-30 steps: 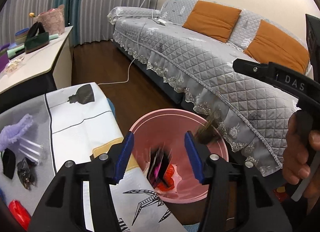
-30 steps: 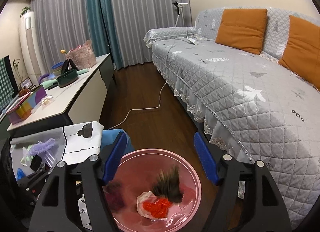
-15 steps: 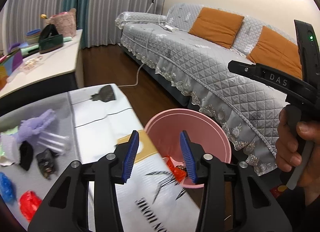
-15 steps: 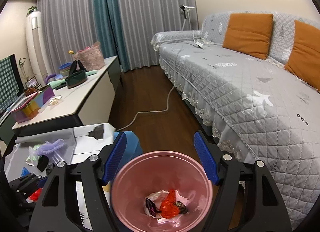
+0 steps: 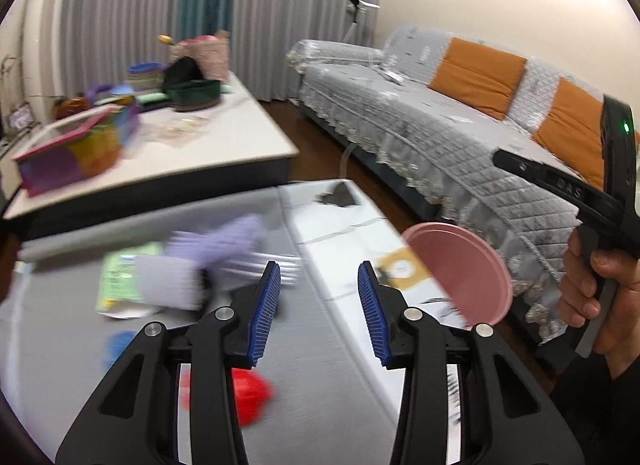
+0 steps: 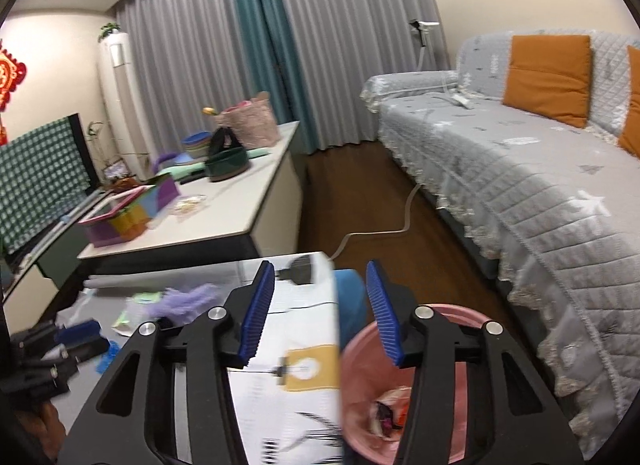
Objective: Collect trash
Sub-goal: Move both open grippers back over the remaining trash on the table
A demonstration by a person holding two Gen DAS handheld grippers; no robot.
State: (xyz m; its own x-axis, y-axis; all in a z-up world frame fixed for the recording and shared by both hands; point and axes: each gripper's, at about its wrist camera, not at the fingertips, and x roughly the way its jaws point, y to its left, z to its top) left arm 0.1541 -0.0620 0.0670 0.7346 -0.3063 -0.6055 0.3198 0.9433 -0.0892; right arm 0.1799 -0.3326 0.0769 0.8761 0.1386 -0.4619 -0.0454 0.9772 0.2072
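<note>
We held left tongs (image 5: 318, 305) wide open, empty, above desk (image 5: 320, 345); red scrap (image 5: 248, 393) under them. Right tongs (image 6: 320, 309) open, empty; pink bin (image 6: 360, 369) below right.

Your low table (image 5: 328, 345), littered

On its grey and white cover you have a red scrap (image 5: 248, 393), a purple fluffy piece (image 5: 228, 241), a green-white packet (image 5: 120, 281) and what may be a blue wrapper (image 5: 118, 345), blurred; the pink bin (image 6: 360, 385) stands on the floor (image 6: 360, 201) beside it.
</note>
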